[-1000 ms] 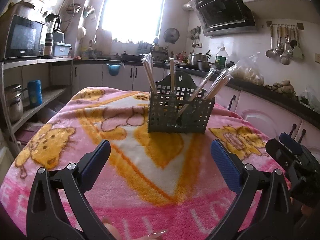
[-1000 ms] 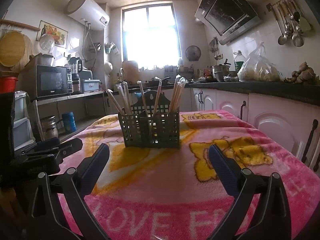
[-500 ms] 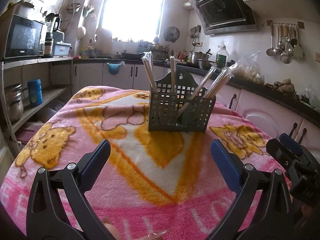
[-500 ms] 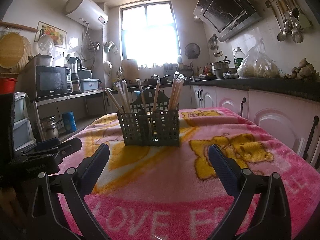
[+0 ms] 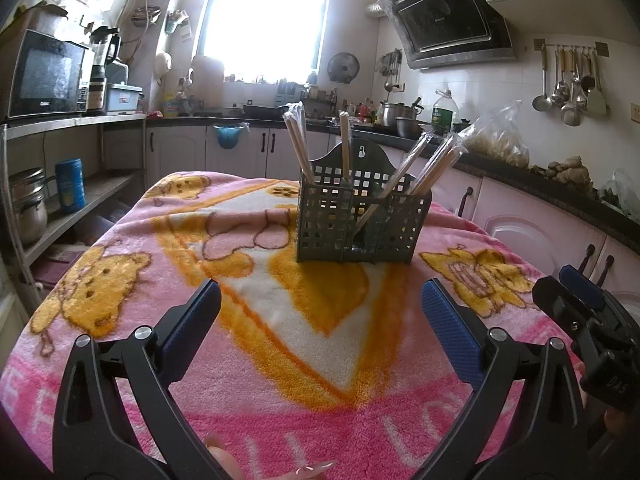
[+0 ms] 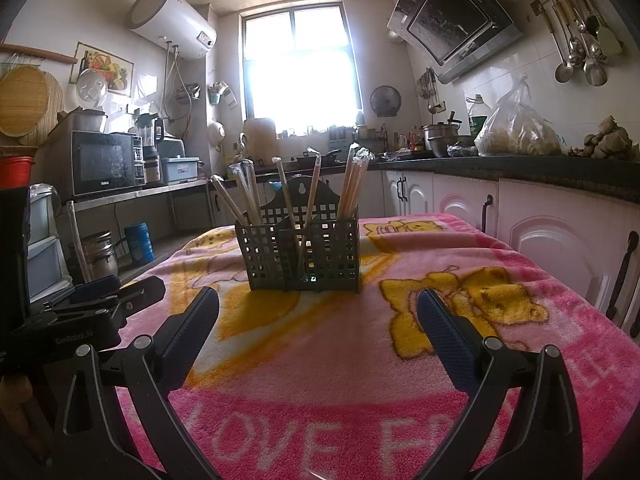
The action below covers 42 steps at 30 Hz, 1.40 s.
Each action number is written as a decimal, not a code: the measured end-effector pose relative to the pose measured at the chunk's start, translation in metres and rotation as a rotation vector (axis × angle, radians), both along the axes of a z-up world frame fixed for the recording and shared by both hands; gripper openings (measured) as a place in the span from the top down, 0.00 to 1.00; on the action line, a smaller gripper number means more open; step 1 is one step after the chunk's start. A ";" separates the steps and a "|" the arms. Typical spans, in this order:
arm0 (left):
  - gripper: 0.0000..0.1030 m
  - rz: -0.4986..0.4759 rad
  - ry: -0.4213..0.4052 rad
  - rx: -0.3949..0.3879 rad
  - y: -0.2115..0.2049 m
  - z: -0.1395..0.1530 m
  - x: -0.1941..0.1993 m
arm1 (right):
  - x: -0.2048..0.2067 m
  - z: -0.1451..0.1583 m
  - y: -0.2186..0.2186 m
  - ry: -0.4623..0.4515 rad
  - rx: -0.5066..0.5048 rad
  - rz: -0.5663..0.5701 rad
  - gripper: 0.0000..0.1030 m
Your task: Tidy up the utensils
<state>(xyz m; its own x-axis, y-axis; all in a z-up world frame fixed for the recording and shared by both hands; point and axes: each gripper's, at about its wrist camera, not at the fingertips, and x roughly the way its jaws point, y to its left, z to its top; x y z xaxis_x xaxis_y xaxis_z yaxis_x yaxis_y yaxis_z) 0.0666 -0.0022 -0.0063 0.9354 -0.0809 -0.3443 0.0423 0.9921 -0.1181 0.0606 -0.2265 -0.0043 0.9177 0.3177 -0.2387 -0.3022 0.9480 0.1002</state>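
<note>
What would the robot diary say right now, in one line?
left gripper: open, empty | right gripper: open, empty | chopsticks: standing in holder | holder: on pink blanket

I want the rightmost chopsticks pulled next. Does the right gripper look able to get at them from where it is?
Probably yes. The right gripper is open and empty, facing the caddy across bare blanket. The rightmost chopsticks stick up well above the rim, apart from the others.
</note>
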 end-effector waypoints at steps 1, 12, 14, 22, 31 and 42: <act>0.11 0.000 0.001 0.000 0.000 0.000 0.000 | 0.000 0.000 0.000 0.001 0.000 0.000 0.06; 0.11 -0.001 0.002 0.000 0.000 0.000 0.000 | 0.000 0.000 0.000 0.001 0.000 0.000 0.06; 0.11 -0.002 -0.001 -0.001 0.000 0.000 0.000 | 0.000 0.000 0.000 0.000 0.000 -0.002 0.06; 0.11 0.000 0.001 -0.001 0.000 0.000 0.000 | 0.001 0.000 0.001 0.002 0.001 -0.001 0.06; 0.11 -0.001 0.002 -0.001 0.000 0.000 0.000 | 0.001 -0.001 0.001 0.003 0.001 -0.001 0.06; 0.11 -0.002 0.010 -0.005 0.001 -0.002 0.000 | 0.003 -0.003 0.001 0.013 0.002 0.000 0.06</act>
